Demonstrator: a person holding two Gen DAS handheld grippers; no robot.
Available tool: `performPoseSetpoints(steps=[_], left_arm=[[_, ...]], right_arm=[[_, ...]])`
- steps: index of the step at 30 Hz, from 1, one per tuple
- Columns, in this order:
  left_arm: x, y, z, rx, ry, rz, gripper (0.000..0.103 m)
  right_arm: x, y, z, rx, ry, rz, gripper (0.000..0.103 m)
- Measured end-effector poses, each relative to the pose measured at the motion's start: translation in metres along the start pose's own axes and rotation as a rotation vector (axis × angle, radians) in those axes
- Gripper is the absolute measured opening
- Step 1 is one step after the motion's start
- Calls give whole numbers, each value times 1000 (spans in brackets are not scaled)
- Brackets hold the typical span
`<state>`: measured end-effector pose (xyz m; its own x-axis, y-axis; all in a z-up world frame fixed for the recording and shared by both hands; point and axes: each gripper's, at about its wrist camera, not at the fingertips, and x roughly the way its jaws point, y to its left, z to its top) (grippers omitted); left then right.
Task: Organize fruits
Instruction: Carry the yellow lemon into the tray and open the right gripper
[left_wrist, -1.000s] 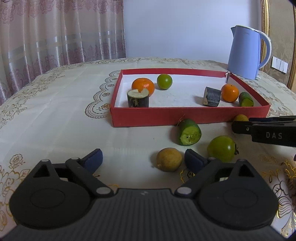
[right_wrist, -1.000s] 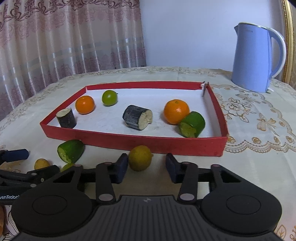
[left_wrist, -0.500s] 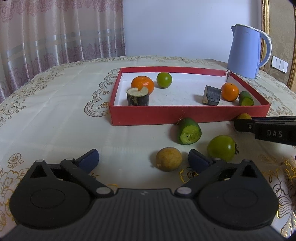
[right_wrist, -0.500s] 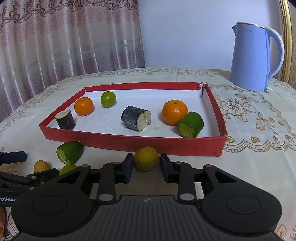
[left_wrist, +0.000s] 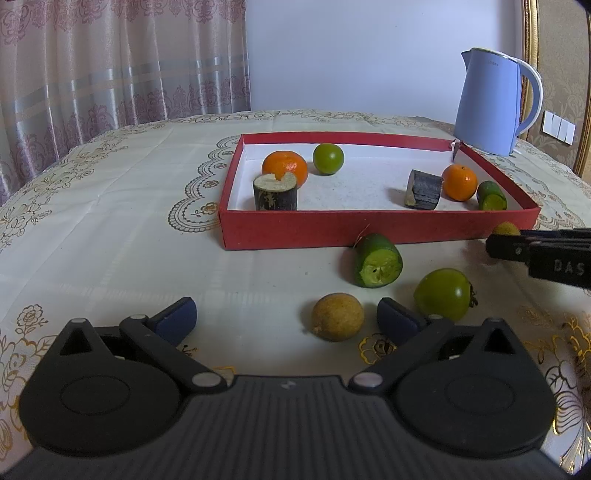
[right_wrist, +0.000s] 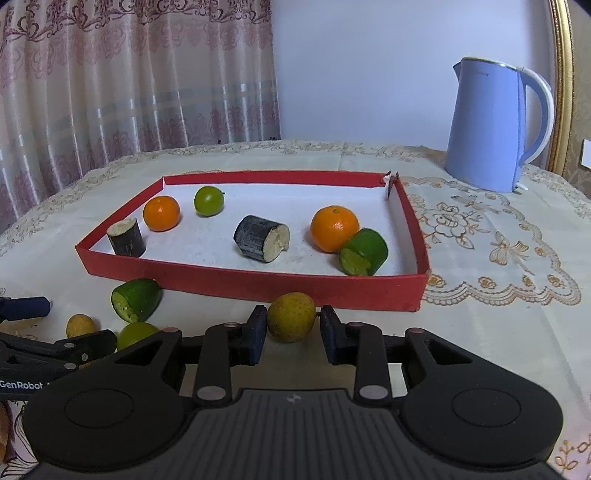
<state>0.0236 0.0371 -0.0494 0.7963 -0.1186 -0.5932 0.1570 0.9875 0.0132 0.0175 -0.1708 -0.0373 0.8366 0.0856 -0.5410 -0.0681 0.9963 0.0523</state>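
- The right gripper (right_wrist: 291, 332) has clenched on a yellow-green fruit (right_wrist: 291, 316) that sits on the tabletop (right_wrist: 498, 332) just in front of the near wall of the red tray (right_wrist: 258, 282); both pads appear to press its sides.
- The left gripper (left_wrist: 286, 317) hangs released with its jaws spread wide, and a tan round fruit (left_wrist: 337, 316) lies between them, nearer the right pad and untouched.
- Step in hand, as I judge it: lift the yellow-green fruit over the near wall and set it inside the tray.
- To do it well, raise it straight up first so that it clears the wall; the fruit is round, so a steady squeeze matters, or it may roll out of the pads.
- Aim for the bare white floor between the dark cut stalk piece (right_wrist: 261, 238) and the near wall, away from the orange (right_wrist: 334, 229) and the green cut piece (right_wrist: 364, 252).
- Lower it until the fruit rests before letting go, since a drop may send it rolling.
- Still outside the tray: a cut green piece (left_wrist: 377, 260) and a green round fruit (left_wrist: 443, 293) at the right of the tan one.
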Motion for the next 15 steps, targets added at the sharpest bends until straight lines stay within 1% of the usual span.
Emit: performPoseSetpoints(steps=[9, 15], left_arm=[[0, 0, 0, -1, 0, -1, 103], [0, 0, 0, -1, 1, -1, 103]], right_arm=[[-10, -1, 7, -18, -24, -10, 31], [-17, -10, 28, -16, -78, -42, 31]])
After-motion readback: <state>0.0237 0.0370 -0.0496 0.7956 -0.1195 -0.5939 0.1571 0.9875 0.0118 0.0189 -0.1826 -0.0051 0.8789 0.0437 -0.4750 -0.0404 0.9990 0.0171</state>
